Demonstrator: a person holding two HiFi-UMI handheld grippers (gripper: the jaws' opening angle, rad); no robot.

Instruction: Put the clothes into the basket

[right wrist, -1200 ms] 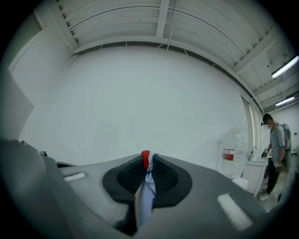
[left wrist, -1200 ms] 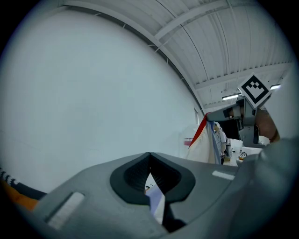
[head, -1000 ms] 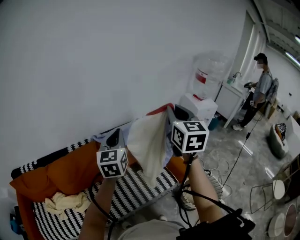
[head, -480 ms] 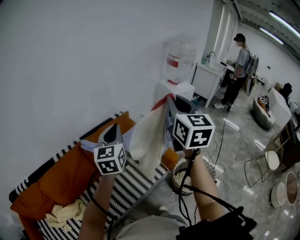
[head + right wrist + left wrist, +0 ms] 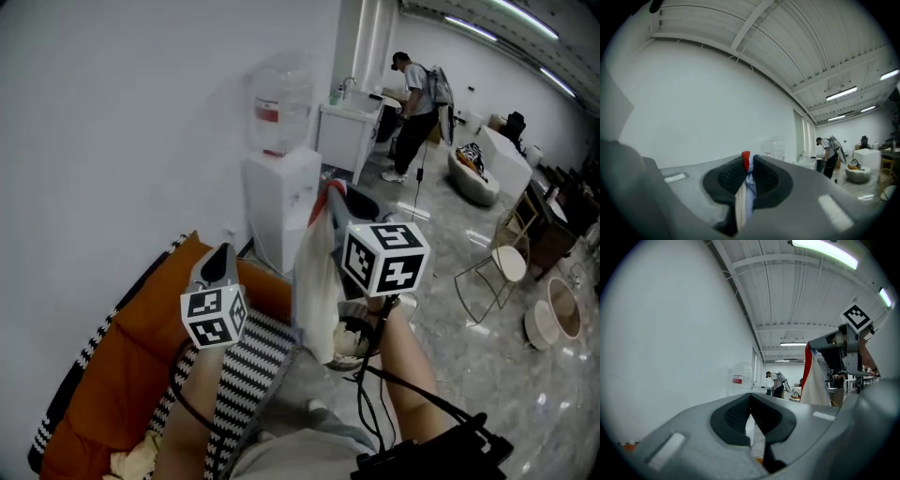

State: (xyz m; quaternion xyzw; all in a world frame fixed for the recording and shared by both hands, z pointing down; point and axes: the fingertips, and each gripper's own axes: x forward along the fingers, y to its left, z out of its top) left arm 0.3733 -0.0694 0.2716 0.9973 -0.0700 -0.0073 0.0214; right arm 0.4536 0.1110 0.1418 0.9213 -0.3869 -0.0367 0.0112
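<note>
The right tongs [image 5: 747, 162] are pinched on a garment [image 5: 746, 185]: a fold of red, white and pale blue cloth sits squeezed between the two dark pads. In the head view the right tongs [image 5: 335, 193] point level and away from the person, and the garment [image 5: 317, 281] hangs straight down from them in a long cream drape with a red edge at the top, clear of the floor. The left tongs [image 5: 750, 398] are pressed together at the tips with no cloth between the pads; from there the garment [image 5: 814, 380] shows off to the right, hanging from the other tool.

In the head view the left tongs [image 5: 222, 260] also point level, lower and to the left of the right ones, apart from the cloth. Both forearms reach forward side by side, the right forearm [image 5: 405, 361] with cables running along it.

The basket [image 5: 352, 337] stands on the floor below the hanging garment, partly hidden by it. The left forearm [image 5: 187, 412] lies over a striped sofa [image 5: 239, 375] with an orange cover, and a water dispenser [image 5: 279, 211] stands against the wall beyond.
</note>
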